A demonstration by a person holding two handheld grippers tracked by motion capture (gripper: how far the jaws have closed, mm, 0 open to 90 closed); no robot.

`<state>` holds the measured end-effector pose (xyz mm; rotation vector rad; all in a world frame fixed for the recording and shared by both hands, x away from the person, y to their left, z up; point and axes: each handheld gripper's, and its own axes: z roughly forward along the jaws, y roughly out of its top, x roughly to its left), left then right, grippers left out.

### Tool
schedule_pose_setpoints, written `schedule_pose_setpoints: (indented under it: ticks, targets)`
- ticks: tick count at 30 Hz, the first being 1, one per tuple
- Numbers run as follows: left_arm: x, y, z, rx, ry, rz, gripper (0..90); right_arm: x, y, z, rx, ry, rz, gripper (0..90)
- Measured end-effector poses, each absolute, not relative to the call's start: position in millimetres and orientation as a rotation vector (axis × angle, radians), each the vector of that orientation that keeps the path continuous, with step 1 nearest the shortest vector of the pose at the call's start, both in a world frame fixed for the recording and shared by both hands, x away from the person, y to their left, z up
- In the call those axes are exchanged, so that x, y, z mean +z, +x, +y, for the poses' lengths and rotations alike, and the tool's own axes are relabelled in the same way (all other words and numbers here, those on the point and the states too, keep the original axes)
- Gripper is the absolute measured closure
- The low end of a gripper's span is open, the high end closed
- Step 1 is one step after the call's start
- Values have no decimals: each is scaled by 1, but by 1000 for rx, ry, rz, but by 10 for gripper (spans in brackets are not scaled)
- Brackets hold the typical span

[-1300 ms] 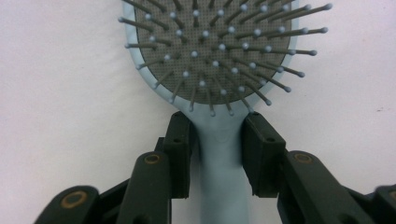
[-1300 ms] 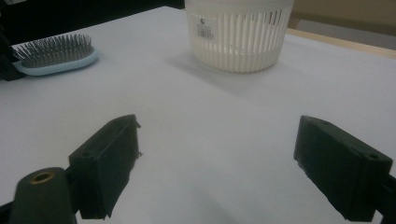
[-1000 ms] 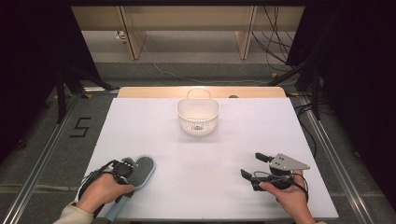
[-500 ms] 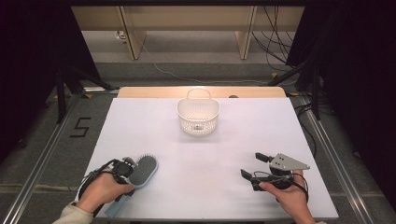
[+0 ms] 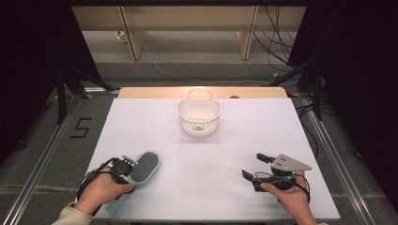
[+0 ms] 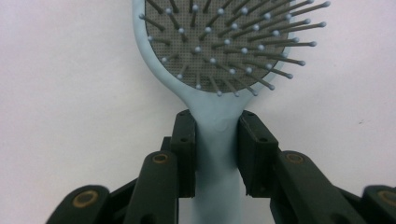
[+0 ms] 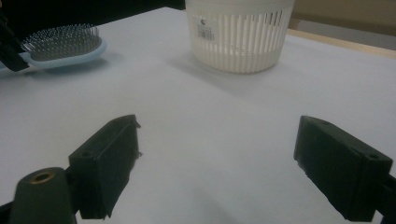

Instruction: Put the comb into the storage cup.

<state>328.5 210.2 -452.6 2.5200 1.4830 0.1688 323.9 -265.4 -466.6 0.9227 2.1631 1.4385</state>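
Nothing has moved: left claw (image 6: 216,154) pinches hairbrush (image 6: 219,56) handle (right claw (image 7: 231,163) spread).

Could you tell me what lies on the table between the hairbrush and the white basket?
Nothing: in the high view, bare white table separates the hairbrush from the basket.

Item under inspection: one hairbrush (image 5: 143,168), pale blue plastic, paddle type. It is lying near the front left of the white desk (image 5: 234,140), bristle side facing up. The oval head is carrying a dark grey cushion set with thin pins, each ending in a small pale ball tip. The head is pointing away from the person, angling slightly rightward; the handle is running back toward the desk's front edge. The narrow neck just below the head is sitting pinched between two black pads (image 6: 184,140), one touching each side.
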Motion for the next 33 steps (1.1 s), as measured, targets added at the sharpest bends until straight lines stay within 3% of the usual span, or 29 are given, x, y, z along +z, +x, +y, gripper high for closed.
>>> schedule_pose_setpoints:
  ticks: [33]
  targets:
    - [-442,333,221,409,2288,1321,698,-466,323,-266,1445,919,2158,148]
